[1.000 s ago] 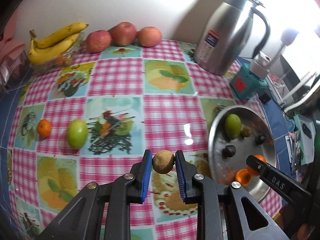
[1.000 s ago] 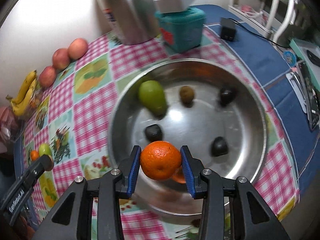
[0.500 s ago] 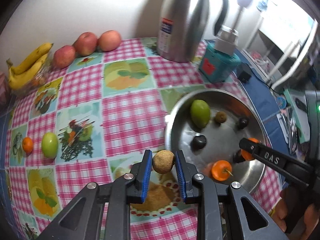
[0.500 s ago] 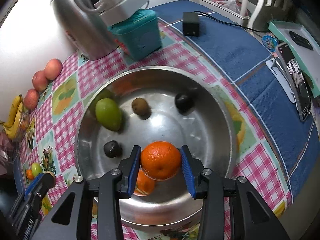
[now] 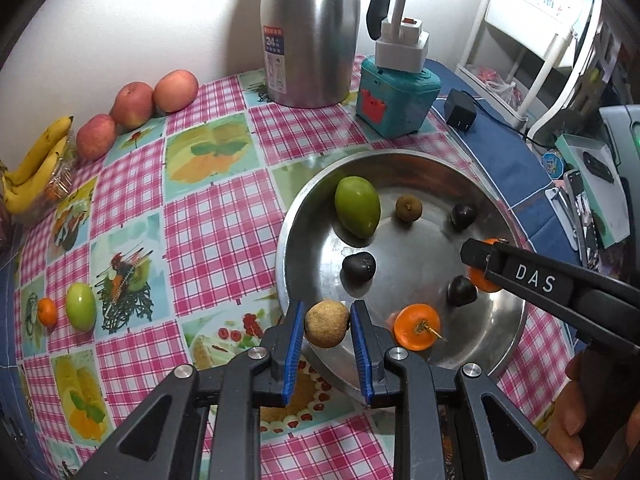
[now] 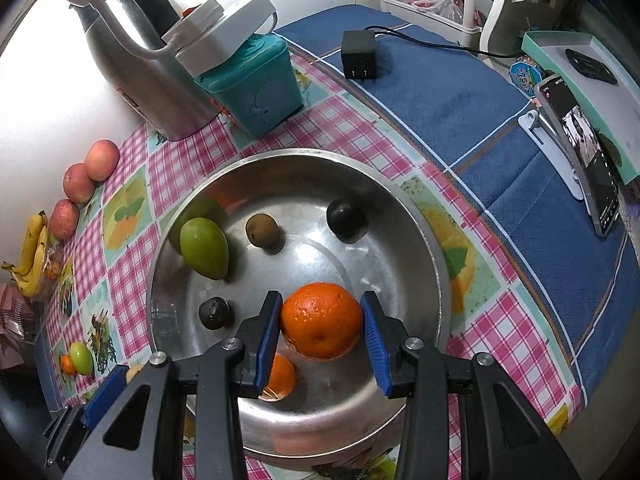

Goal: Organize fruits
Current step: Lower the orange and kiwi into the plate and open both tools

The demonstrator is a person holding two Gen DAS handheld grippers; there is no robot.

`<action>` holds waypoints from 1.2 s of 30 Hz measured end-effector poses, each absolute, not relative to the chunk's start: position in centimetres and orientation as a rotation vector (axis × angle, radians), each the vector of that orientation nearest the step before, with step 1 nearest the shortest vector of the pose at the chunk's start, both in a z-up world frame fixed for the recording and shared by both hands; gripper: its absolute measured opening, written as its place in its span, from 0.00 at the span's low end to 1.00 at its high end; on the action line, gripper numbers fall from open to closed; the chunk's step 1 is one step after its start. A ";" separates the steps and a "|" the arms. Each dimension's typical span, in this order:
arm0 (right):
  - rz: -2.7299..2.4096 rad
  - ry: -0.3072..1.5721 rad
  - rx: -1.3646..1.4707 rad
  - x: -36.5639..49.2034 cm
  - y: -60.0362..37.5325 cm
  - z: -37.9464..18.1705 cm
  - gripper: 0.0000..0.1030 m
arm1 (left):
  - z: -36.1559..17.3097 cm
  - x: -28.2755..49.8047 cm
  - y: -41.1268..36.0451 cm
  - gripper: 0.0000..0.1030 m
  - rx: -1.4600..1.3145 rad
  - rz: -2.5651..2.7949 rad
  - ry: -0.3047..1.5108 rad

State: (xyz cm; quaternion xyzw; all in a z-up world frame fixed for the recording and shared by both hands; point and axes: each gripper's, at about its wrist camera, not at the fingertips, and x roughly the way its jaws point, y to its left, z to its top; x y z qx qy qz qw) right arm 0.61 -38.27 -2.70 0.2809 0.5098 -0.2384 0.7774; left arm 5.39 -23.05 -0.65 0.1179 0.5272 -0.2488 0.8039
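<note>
My left gripper [image 5: 325,330] is shut on a small brown round fruit [image 5: 326,323] and holds it over the near left rim of the steel bowl [image 5: 504,336]. My right gripper [image 6: 320,322] is shut on an orange [image 6: 321,321] low inside the bowl [image 6: 424,224]; it shows at the right of the left wrist view [image 5: 480,258]. In the bowl lie a green mango [image 5: 357,206], a brown kiwi-like fruit [image 5: 408,208], several dark fruits [image 5: 358,267] and a small orange with a stem [image 5: 416,326].
On the checked tablecloth, a green fruit [image 5: 81,306] and a tiny orange [image 5: 47,311] lie at the left. Three apples [image 5: 132,105] and bananas [image 5: 34,168] sit by the wall. A steel kettle [image 5: 310,32], teal box [image 5: 396,98], charger [image 5: 460,113] and phone [image 6: 580,148] stand behind and right.
Both grippers have moved over the bowl. The left one carried the brown fruit rightward to the bowl's rim. The right one has lowered the orange deeper into the bowl.
</note>
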 end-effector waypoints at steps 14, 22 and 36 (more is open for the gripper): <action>-0.458 1.085 0.548 2.0 -37.1 -3.7 0.41 | -2.6 6.3 -23.2 0.25 0.214 -0.535 1.153; -0.434 1.087 0.532 2.5 -36.8 -4.6 0.41 | -3.4 6.5 -23.5 0.25 0.218 -0.536 1.170; -0.440 1.084 0.516 2.4 -36.6 -4.6 0.41 | -3.6 6.6 -23.8 0.25 0.225 -0.541 1.178</action>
